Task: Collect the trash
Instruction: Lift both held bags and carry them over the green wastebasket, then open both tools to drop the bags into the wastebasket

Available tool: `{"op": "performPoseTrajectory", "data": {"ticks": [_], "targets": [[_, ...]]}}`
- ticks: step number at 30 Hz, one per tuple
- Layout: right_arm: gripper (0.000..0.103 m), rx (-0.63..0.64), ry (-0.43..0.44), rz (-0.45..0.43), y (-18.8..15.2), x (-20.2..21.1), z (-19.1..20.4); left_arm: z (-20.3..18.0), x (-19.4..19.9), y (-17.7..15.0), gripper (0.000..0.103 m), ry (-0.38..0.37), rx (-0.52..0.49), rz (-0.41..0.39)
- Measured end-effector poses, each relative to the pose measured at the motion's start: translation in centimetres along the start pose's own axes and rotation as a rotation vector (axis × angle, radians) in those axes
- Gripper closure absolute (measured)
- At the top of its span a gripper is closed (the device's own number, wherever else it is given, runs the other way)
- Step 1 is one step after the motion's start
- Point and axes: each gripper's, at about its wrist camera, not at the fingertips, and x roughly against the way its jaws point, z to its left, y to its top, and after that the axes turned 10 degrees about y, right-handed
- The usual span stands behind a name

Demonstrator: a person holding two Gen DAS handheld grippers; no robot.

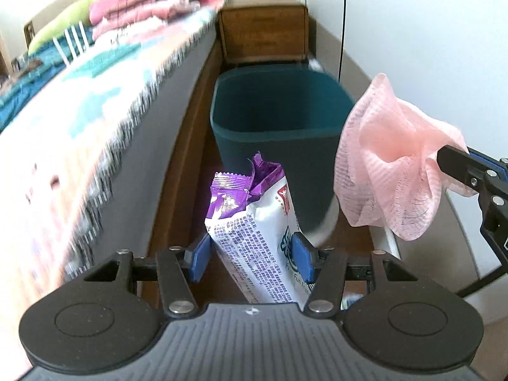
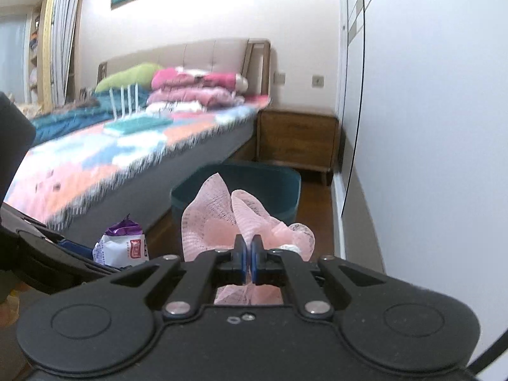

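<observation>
My left gripper (image 1: 250,255) is shut on a white and purple snack wrapper (image 1: 254,228), held upright just in front of a teal trash bin (image 1: 273,120) on the floor. The wrapper also shows in the right wrist view (image 2: 122,243). My right gripper (image 2: 248,252) is shut on a crumpled pink mesh cloth (image 2: 222,219), held short of the bin (image 2: 285,187). In the left wrist view the pink cloth (image 1: 390,165) hangs at the right, beside the bin's near right corner, with the right gripper's finger (image 1: 457,163) pinching it.
A bed (image 1: 95,111) with a colourful blanket and folded pink bedding runs along the left. A wooden nightstand (image 1: 263,31) stands behind the bin. A white wardrobe wall (image 2: 412,127) lines the right. Wooden floor shows between bed and wall.
</observation>
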Motion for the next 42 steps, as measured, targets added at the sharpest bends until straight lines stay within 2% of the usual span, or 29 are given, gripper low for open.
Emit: {"op": "performPoseTrajectory", "data": {"ticks": [6,10,18,23,28,34,35,42], "targets": [[0.101,0.032,-0.037,-0.058,4.1,-0.2,-0.6,2.0,1.8,5.5,0.049,0.038,0.018,-0.125],[0.100,0.064,-0.051,-0.056,6.8,-2.4,-0.8,2.9,2.3,9.1,0.049,0.058,0.037,-0.194],[0.101,0.174,-0.098,-0.031,8.3,-6.5,0.4,2.4,0.0,14.8,0.049,0.113,0.033,-0.279],[0.101,0.195,-0.120,0.008,8.7,-10.8,0.8,1.6,-3.8,17.1,0.049,0.127,0.005,-0.270],[0.101,0.204,-0.141,0.063,8.0,-14.9,0.8,0.7,-8.0,17.7,0.049,0.127,-0.027,-0.262],[0.101,0.195,-0.141,0.145,6.0,-19.3,0.7,-0.8,-12.7,17.2,0.049,0.113,-0.076,-0.234],[0.101,0.201,-0.142,0.181,4.9,-20.6,0.8,-1.2,-13.6,17.0,0.049,0.108,-0.086,-0.224],[0.099,0.199,-0.146,0.270,2.3,-23.0,0.7,-3.4,-17.8,15.7,0.049,0.089,-0.145,-0.150]]}}
